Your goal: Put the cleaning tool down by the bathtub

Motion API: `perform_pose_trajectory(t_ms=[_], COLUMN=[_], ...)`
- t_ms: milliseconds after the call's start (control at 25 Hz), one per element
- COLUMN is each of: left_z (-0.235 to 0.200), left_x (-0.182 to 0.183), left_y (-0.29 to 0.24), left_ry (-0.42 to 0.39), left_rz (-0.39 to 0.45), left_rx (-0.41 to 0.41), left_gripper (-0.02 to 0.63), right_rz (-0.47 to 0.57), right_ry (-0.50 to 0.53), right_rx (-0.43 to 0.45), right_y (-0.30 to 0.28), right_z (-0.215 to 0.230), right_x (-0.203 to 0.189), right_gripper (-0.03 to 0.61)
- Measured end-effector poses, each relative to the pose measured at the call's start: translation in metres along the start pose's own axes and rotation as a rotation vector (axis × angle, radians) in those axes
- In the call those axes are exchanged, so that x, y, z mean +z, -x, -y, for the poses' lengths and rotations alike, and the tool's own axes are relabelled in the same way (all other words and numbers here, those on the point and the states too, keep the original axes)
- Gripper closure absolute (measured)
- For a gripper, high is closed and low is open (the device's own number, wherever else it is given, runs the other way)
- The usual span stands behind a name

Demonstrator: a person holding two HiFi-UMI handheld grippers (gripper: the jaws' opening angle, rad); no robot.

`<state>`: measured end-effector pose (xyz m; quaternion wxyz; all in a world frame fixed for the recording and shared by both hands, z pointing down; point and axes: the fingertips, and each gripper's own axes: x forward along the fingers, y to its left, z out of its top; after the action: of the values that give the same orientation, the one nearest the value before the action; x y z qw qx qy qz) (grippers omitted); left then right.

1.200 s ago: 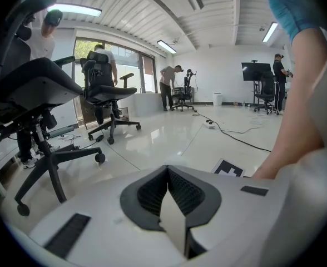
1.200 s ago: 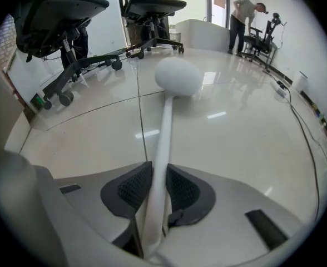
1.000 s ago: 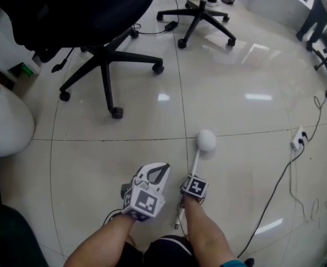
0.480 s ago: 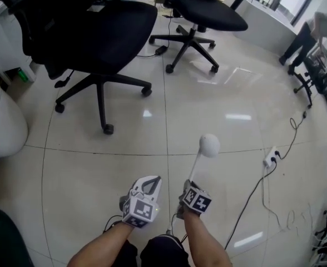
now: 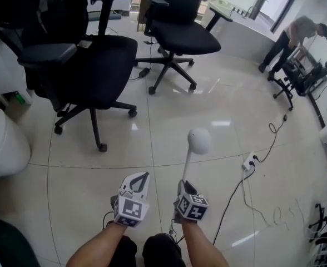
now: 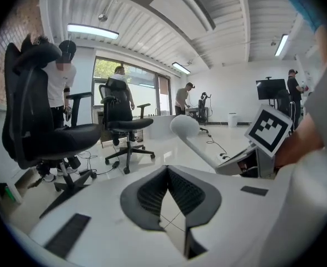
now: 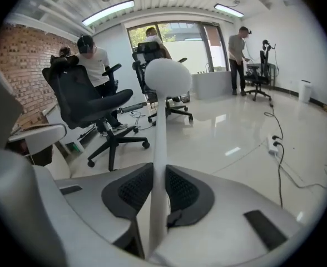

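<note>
The cleaning tool is a thin white stick with a round white head (image 5: 199,141). My right gripper (image 5: 184,186) is shut on the stick low down, so the head stands up and away from me over the floor. In the right gripper view the stick (image 7: 159,149) runs up between the two dark pads to the head (image 7: 168,77). My left gripper (image 5: 142,176) is beside it on the left, shut and empty, its tips meeting (image 6: 166,169). The tool's head (image 6: 184,125) also shows in the left gripper view. A white rounded tub-like fixture (image 5: 2,143) sits at the far left.
Two black office chairs (image 5: 91,65) (image 5: 180,35) stand ahead on the glossy tiled floor. A white power strip (image 5: 248,161) with a black cable (image 5: 230,202) lies to the right. A person (image 5: 297,32) bends over equipment at the back right.
Both grippers have risen, carrying the tool up with them, its head now higher over the floor. The head view has tilted up and shows more of the room.
</note>
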<state>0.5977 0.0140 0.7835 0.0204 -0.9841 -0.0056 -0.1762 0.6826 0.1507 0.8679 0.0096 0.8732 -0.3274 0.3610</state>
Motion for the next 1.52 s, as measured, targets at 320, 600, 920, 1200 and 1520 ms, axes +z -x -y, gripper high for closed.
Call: perform_pose_trajectory(t_ms=[320, 600, 920, 1200, 1520], left_z=[0.005, -0.005, -0.017, -0.077, -0.115], left_x=[0.13, 0.225, 0.263, 0.247, 0.216], left_y=[0.09, 0.181, 0.283, 0.436, 0.613], left_ry=[-0.003, 0.054, 0.19, 0.187, 0.245], left_rz=[-0.024, -0.019, 0.014, -0.075, -0.035], left_rx=[0.037, 0.14, 0.306, 0.534, 0.742], left_gripper=[0.618, 0.618, 0.618, 0.618, 0.618], right_rz=[0.049, 0.036, -0.033, -0.052, -0.057], right_ry=[0.108, 0.174, 0.319, 0.462, 0.625], right_rx=[0.106, 0.219, 0.428, 0.603, 0.779], right_y=[0.129, 0.23, 0.289, 0.34, 0.402], right_z=[-0.069, -0.129, -0.219, -0.354, -0.505], right_x=[0.123, 0.191, 0.202, 0.185, 0.141], right_gripper=[0.482, 0.482, 0.482, 0.482, 0.482])
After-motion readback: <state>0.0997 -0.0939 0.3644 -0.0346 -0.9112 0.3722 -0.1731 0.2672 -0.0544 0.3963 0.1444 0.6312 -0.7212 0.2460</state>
